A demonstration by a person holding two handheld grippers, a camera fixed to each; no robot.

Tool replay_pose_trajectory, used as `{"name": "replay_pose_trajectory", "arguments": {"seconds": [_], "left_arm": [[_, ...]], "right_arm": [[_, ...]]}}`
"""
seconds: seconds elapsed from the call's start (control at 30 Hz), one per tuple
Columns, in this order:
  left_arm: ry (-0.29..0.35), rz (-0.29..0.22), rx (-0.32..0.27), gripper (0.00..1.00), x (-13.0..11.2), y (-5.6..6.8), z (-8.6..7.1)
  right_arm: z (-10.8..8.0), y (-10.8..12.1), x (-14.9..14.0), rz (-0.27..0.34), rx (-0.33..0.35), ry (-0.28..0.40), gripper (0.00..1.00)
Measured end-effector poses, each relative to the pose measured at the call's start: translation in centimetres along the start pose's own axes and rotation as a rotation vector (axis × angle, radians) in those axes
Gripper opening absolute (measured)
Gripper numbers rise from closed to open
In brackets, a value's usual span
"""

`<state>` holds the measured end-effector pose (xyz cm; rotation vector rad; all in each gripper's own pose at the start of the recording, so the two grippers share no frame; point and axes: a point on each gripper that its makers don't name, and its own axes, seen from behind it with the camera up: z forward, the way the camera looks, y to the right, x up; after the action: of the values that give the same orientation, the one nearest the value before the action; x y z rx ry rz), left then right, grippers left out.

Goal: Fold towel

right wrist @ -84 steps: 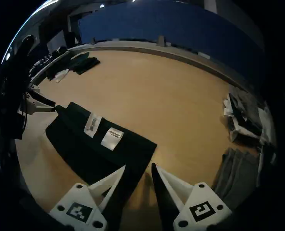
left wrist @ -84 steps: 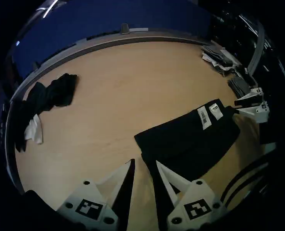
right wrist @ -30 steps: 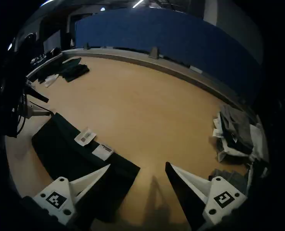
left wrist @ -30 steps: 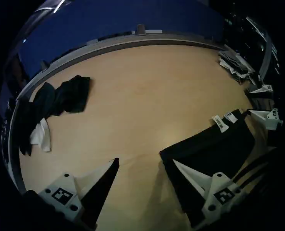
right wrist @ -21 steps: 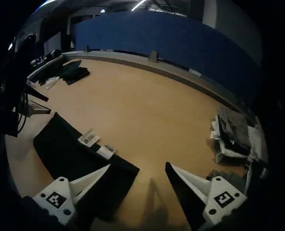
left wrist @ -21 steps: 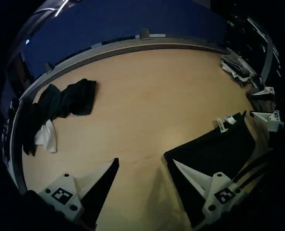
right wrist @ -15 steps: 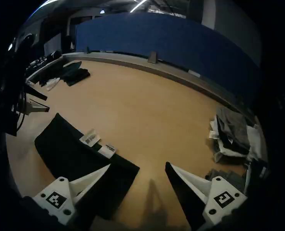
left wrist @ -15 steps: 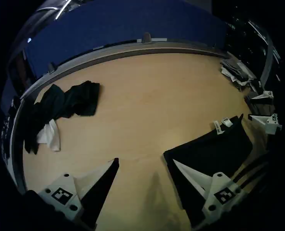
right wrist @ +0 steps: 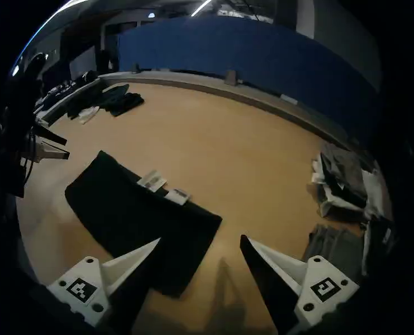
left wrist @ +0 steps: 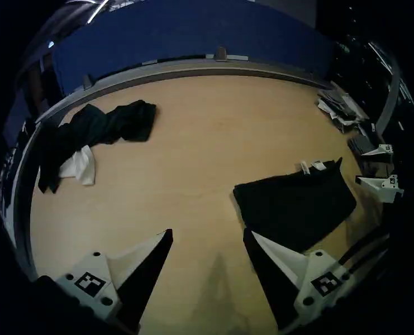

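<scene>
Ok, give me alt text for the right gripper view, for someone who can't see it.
A folded black towel with white tags lies flat on a wooden table, just ahead of the open right claw. Grey cloths are piled toward the view's right.

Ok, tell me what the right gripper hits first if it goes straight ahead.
Probably the towel: its near corner lies just ahead of the open fingers of the right gripper, with bare table beyond. How high the gripper is above it is unclear.

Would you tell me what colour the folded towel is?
The towel is black, clearest in the right gripper view.
</scene>
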<state>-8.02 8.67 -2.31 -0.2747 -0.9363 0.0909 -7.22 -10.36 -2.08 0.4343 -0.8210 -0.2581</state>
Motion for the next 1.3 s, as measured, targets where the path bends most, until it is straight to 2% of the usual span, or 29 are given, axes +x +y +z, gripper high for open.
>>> {"name": "replay_pose_trajectory", "arguments": {"seconds": [0.17, 0.3, 0.6, 0.87, 1.13, 1.27, 1.3], "left_arm": [[-0.007, 0.003, -0.029, 0.94, -2.8, 0.9, -1.9], [-0.025, -0.001, -0.036, 0.94, -4.8, 1.2, -2.7], [-0.022, -0.021, -0.034, 0.94, -5.9, 1.0, -3.7], [-0.019, -0.029, -0.027, 0.94, -6.2, 0.6, -4.1], [-0.026, -0.034, -0.025, 0.94, -6.9, 0.3, -4.4], [-0.030, -0.039, -0.024, 0.94, -7.1, 0.1, -4.5], [-0.031, -0.040, -0.023, 0.94, -7.1, 0.1, -4.5]], "right_arm": [[-1.0, -1.7, -2.4, 0.013, 0.032, -0.028, 1.00], [-1.0, -2.4, -3.7, 0.024, 0.047, -0.047, 1.00], [-1.3, -3.0, -5.3, 0.023, 0.071, -0.079, 0.98], [-1.1, -3.6, -6.8, 0.042, 0.103, -0.118, 0.76], [-0.5, -3.7, -8.3, 0.059, 0.112, -0.160, 0.44], [-0.4, -3.7, -8.5, 0.077, 0.116, -0.163, 0.41], [-0.4, -3.6, -8.5, 0.081, 0.117, -0.163, 0.36]]}}
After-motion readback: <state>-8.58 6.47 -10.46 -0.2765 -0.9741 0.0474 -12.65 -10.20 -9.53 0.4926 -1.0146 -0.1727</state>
